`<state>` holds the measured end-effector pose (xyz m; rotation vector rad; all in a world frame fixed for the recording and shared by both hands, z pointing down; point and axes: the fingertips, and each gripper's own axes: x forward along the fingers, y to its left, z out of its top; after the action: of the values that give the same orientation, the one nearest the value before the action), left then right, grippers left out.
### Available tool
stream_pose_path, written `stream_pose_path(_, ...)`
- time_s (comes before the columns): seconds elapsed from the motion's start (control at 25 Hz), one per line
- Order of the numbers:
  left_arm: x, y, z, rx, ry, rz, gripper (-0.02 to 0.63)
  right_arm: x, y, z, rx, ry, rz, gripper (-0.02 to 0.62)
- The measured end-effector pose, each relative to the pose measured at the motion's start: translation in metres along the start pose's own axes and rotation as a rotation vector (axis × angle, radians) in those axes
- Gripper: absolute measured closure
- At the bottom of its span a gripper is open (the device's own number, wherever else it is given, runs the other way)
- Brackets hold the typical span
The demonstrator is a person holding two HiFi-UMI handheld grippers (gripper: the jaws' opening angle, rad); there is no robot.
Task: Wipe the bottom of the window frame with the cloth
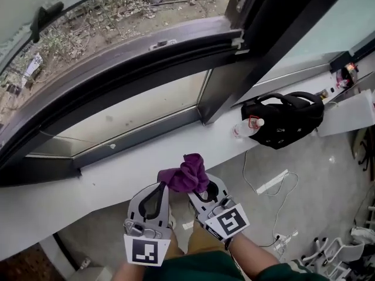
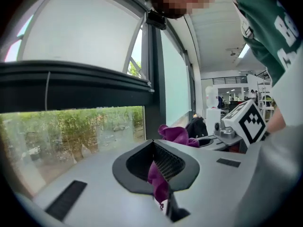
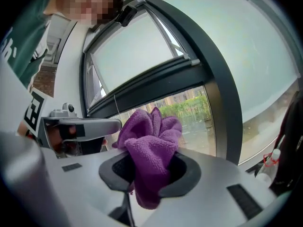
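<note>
Left hand-held gripper (image 1: 162, 187) and right hand-held gripper (image 1: 198, 193) each clamp the cloth (image 1: 186, 174) bunched between them.

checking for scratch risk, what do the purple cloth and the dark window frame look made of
The purple cloth looks like microfibre or terry: matte, fuzzy looped nap, soft folds. The dark window frame is probably coated metal: smooth, slight sheen, crisp edges, though plastic cannot be ruled out.
</note>
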<state>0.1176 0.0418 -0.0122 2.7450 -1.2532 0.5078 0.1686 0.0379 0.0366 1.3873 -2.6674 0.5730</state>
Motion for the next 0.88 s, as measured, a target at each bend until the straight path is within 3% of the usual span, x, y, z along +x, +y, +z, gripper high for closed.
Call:
stream_pose_path(0.12,0.037,-0.015,-0.022,0.044,0.028,-0.063,0.597,0.011,-0.037,-0.034,0.004,0.051,0.029,0.485)
stream_pose_path(0.28,0.081,-0.016,-0.051,-0.007,0.016,-0.062,0.597,0.026,-0.089,-0.076,0.011,0.088,0.009,0.485)
stream_pose_path(0.52,0.116,-0.027,-0.139,0.011,0.042,-0.116,0.597,0.056,-0.134,-0.135,-0.026,0.153,0.005,0.485)
stream_pose_path(0.72,0.142,-0.028,-0.179,-0.067,0.098,-0.129,0.597,0.072,-0.169,-0.192,-0.067,0.228,-0.063,0.485)
stream_pose_path(0.88,0.157,-0.025,-0.217,-0.046,0.127,-0.112,0.597,0.084,-0.197,-0.226,-0.103,0.273,-0.115,0.485)
